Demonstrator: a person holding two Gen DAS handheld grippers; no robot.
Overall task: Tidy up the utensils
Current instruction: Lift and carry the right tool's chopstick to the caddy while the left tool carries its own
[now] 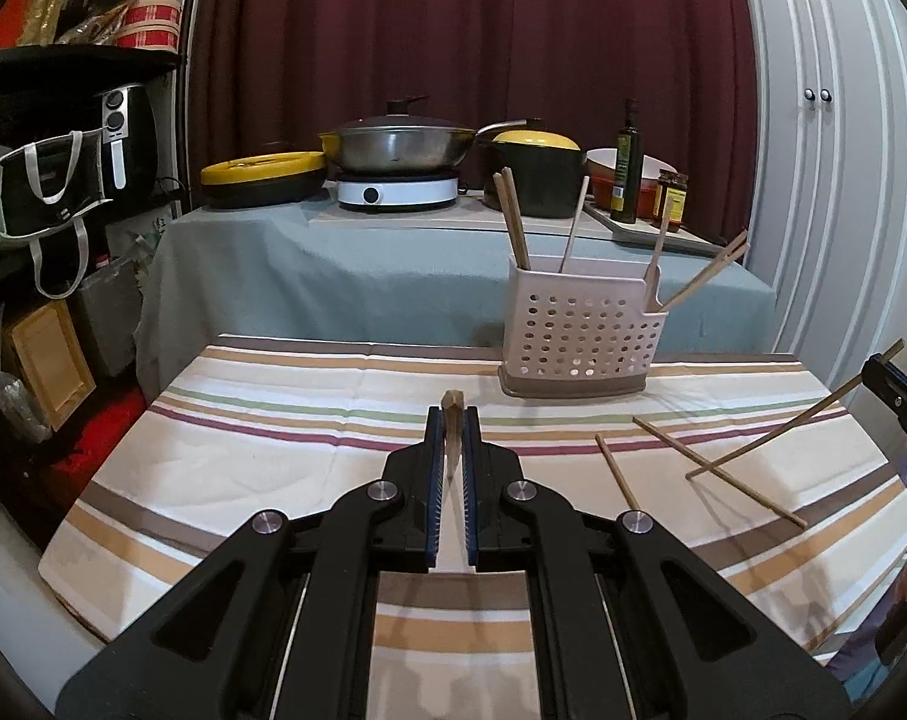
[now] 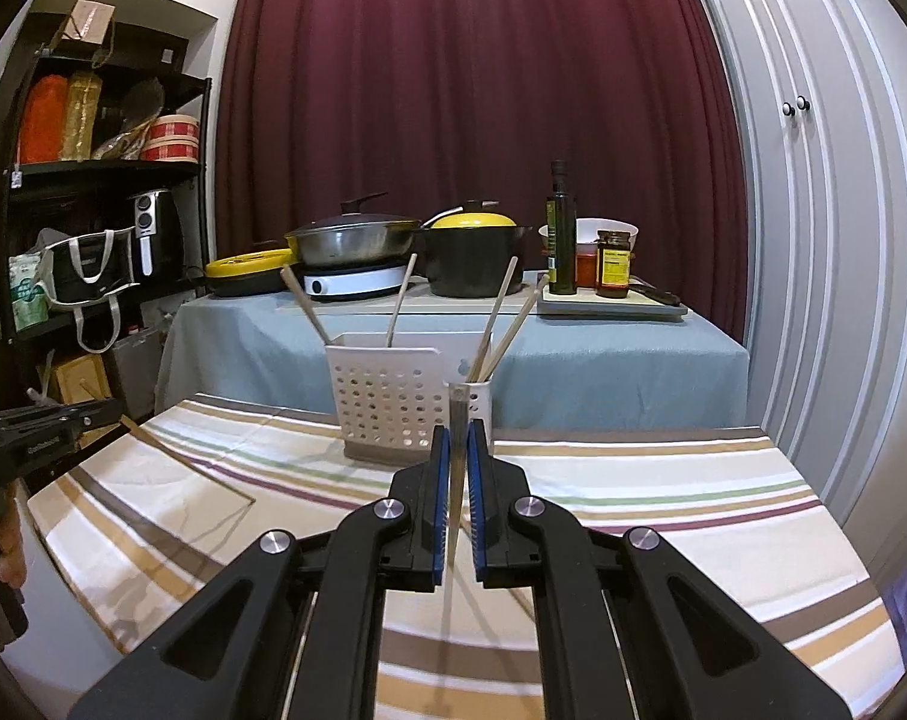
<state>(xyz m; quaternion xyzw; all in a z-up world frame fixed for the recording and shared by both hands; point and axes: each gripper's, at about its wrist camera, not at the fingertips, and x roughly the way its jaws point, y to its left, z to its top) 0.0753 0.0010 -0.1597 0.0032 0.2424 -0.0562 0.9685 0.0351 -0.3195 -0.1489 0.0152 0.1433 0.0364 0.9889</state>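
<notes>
Left gripper, bottom center of the left wrist view, jaws nearly closed, clamped on one wooden utensil seen edge-on; what kind, cannot tell. Right gripper, bottom center of the right wrist view, jaws nearly closed on one chopstick, which runs upright between the pads with its tip in front of the holder. White perforated utensil holder stands on the striped tablecloth, right of center in the left view; about five wooden sticks poke out of it: two on its left side, one in the middle, one flat handle and a leaning pair in the small right compartment. Loose on the cloth, lower right of the left view: two chopsticks lying flat, a short-looking one and a long one. A third slants up toward the right gripper at the right edge. Back table, upper center: one wok on one hotplate, one yellow-lidded black pot, one oil bottle.
</notes>
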